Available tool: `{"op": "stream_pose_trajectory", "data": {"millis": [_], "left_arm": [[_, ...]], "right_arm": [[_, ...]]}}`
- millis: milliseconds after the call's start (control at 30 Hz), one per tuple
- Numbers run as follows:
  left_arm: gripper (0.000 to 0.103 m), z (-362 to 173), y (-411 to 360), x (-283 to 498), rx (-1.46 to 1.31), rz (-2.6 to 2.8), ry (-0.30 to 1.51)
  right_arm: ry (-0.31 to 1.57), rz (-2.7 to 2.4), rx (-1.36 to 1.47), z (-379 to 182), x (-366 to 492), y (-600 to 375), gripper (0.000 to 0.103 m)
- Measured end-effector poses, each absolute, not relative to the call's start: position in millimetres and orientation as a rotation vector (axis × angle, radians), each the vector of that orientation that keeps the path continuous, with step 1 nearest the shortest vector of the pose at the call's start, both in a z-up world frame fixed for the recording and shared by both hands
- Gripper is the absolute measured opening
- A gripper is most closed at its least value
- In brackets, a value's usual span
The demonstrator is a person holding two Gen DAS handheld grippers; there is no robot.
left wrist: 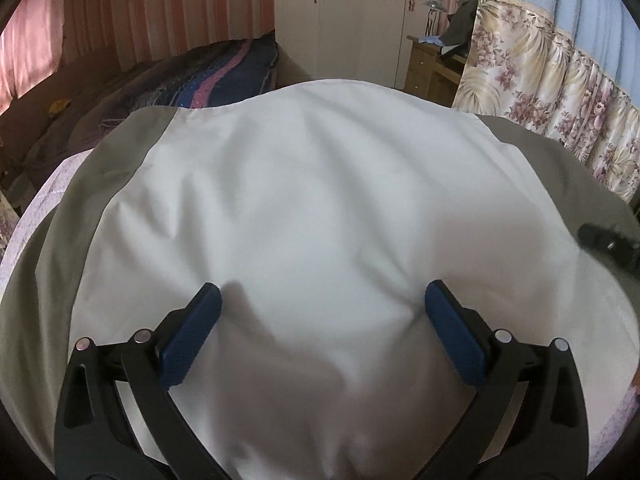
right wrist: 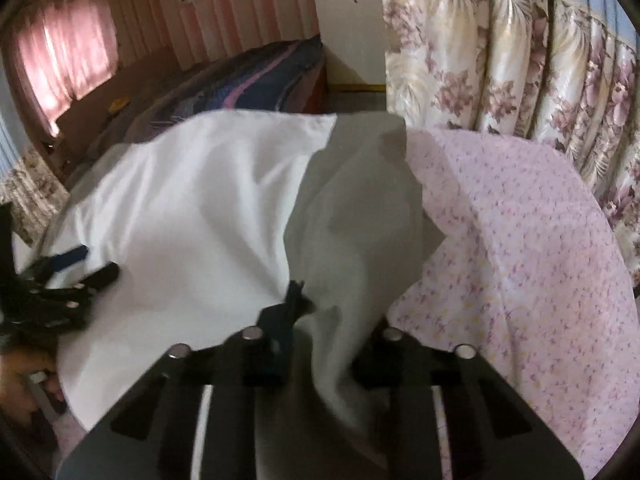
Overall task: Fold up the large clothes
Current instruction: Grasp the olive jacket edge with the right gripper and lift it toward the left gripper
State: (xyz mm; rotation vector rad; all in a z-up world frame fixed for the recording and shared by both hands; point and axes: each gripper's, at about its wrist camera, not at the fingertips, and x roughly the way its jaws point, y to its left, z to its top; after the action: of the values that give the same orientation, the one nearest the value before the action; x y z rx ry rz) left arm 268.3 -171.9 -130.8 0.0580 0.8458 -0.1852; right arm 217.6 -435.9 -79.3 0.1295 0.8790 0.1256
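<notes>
— White garment (left wrist: pixel 320 200), where?
— Spread over the flowered sheet (right wrist: pixel 520 240), filling the near middle of both views. White centre, grey panel (left wrist: pixel 120 168) down the left edge, another down the right.
— Flat?
— Mostly, with soft creases. Bunched and lifted on the right side, at the grey part.
— Starting from the left: left gripper (left wrist: pixel 322 290)?
— Tongs wide apart, blue pads (left wrist: pixel 192 340) either side of a bare stretch of white cloth, nothing pinched between. Tips low over the fabric; touching or not, cannot tell.
— And further right?
— Right gripper (right wrist: pixel 296 300), tongs drawn together and clamped on a gathered ridge of the garment, right at the white-grey boundary. Cloth pulled up into folds around the pinch, draping back over the tool's near side.
— Well apart, the two?
— Yes. Left one at the left edge of the right wrist view, blurred; right one only a dark smear at the right edge of the left wrist view.
— Behind all that?
— From the left: pink curtain (left wrist: pixel 28 52), bed with a dark striped blanket (left wrist: pixel 208 76), pale wardrobe (left wrist: pixel 352 20) with scroll decals, small wooden cabinet (left wrist: pixel 424 64), then floral curtain (left wrist: pixel 560 92) close behind the sheet's far right.
</notes>
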Motion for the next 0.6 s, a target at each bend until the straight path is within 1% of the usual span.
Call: {"op": "stream_pose_trajectory", "data": {"millis": [100,267,433,600], "left_arm": [[0.100,-131,-174,269,0.066,-0.181,0.849],[0.100,-132,-172,270,0.063,-0.182,0.852],[0.100,-131,-168,271,0.042,-0.187,0.856],[0.100,-131,-163,272,0.011,-0.196,0.856]], "right_arm": [[0.864,0.172,0.160,-63,217,-438,0.012],[0.797,0.259,0.257,-32,218,-434,0.011],[0.731,0.367,0.332,1,220,-408,0.011],[0.688,0.468,0.402,23,233,-372,0.010]]}}
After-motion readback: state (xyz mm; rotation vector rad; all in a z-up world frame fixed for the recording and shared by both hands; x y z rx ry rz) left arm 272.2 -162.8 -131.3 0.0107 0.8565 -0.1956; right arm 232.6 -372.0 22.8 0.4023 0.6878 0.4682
